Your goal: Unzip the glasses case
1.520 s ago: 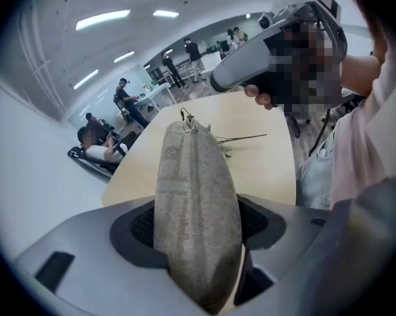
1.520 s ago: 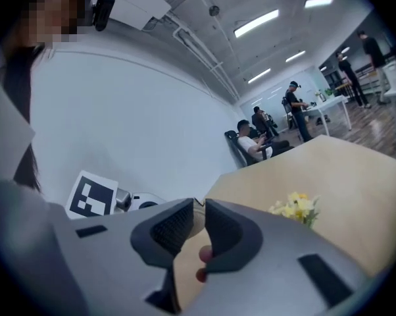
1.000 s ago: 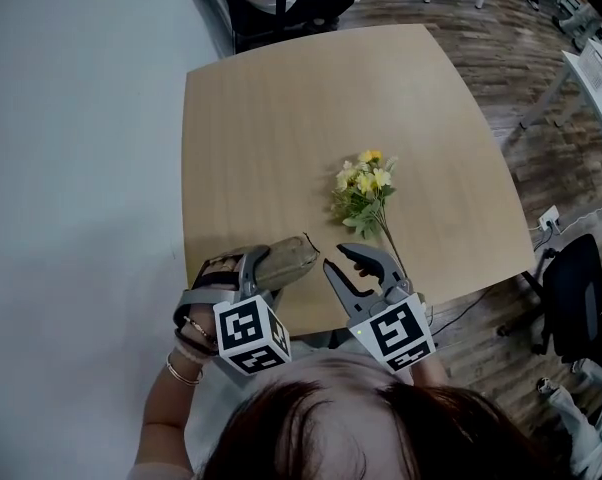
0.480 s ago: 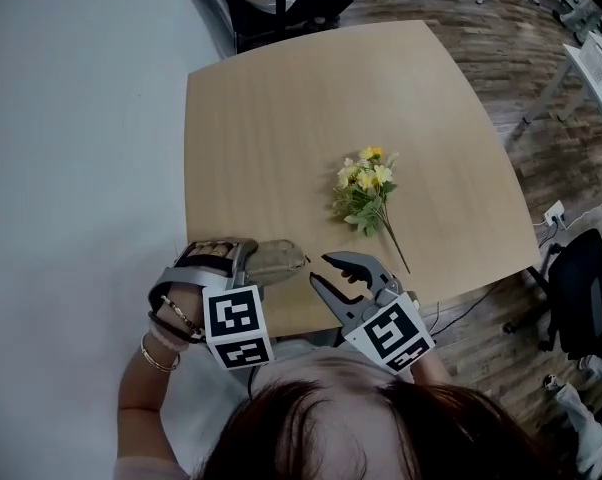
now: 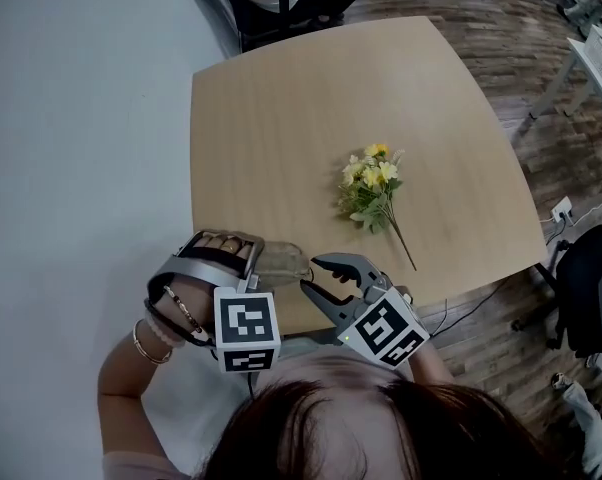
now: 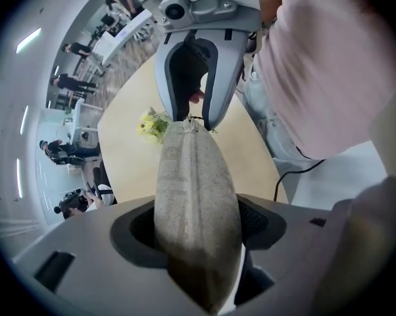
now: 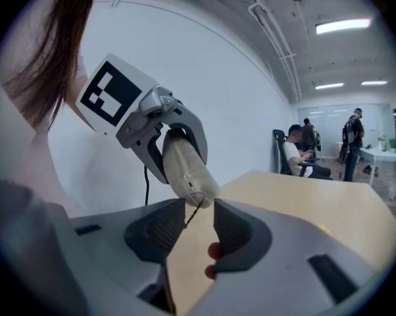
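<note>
The left gripper [image 5: 249,260] is clamped across the grey-beige fabric glasses case [image 5: 284,262], with both pads bedded into the soft sides near one end. It holds the case at the near left corner of the light wooden table [image 5: 331,98], and the case looks lifted off the surface rather than lying on it.

The case's long axis runs left to right, and its free end sticks out toward the right gripper [image 5: 316,278], which faces it from just beside. In the right gripper view that free end [image 7: 188,166] sits right at the jaw tips, and the thin dark zip-pull cord [image 7: 191,214] dangles from it into the gap.

The right gripper's jaws are opening. The cord hangs between them with daylight on both sides, so nothing is pinched there. The zip looks shut along the seam that shows in the left gripper view [image 6: 195,189].

The right gripper is plainly the one placed to take the pull. Once it grips, the likely pull is back along the case's length toward the left gripper, while the left holds the case firm.

A bunch of yellow and white flowers [image 5: 371,183] lies farther out on the table, well apart from all this
</note>
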Demonstrator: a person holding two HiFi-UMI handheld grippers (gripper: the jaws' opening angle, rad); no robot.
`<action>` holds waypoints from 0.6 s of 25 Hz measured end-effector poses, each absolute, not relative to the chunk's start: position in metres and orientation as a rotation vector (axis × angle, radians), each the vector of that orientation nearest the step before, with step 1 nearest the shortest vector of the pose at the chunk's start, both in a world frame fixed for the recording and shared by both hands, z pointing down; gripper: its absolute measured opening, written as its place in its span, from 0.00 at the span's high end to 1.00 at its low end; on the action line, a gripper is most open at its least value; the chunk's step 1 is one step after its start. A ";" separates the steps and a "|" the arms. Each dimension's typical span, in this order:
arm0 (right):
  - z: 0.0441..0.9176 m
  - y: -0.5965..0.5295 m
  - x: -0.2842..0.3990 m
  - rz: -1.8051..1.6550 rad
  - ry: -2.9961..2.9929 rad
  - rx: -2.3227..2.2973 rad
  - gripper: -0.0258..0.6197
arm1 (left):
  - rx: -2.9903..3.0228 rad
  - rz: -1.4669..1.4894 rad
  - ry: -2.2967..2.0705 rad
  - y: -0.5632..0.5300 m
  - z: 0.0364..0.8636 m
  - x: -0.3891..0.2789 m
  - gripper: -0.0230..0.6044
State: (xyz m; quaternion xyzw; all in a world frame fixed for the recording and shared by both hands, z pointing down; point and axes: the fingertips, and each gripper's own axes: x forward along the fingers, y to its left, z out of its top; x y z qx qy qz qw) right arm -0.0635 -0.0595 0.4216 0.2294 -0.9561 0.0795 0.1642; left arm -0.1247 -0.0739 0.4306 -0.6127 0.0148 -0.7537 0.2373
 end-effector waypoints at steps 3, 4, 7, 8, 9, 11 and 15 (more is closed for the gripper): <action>0.420 -0.060 -0.064 0.193 -2.725 0.670 0.76 | -1.650 -2.059 0.031 -0.076 0.427 -0.125 0.49; 0.420 -0.060 -0.064 0.180 -2.725 0.668 0.77 | -1.648 -2.059 0.030 -0.077 0.426 -0.125 0.49; 0.422 -0.059 -0.063 0.159 -2.722 0.656 0.82 | -1.653 -2.062 0.027 -0.077 0.428 -0.125 0.49; 0.422 -0.060 -0.062 0.154 -2.721 0.657 0.86 | -1.660 -2.061 0.031 -0.077 0.429 -0.126 0.49; 0.423 -0.061 -0.061 0.149 -2.722 0.660 0.89 | -1.670 -2.058 0.038 -0.078 0.430 -0.126 0.49; 0.422 -0.063 -0.059 0.145 -2.729 0.673 0.91 | -1.695 -2.051 0.055 -0.079 0.431 -0.125 0.49; 0.416 -0.070 -0.051 0.153 -2.742 0.740 0.93 | -1.757 -2.049 0.081 -0.080 0.433 -0.127 0.49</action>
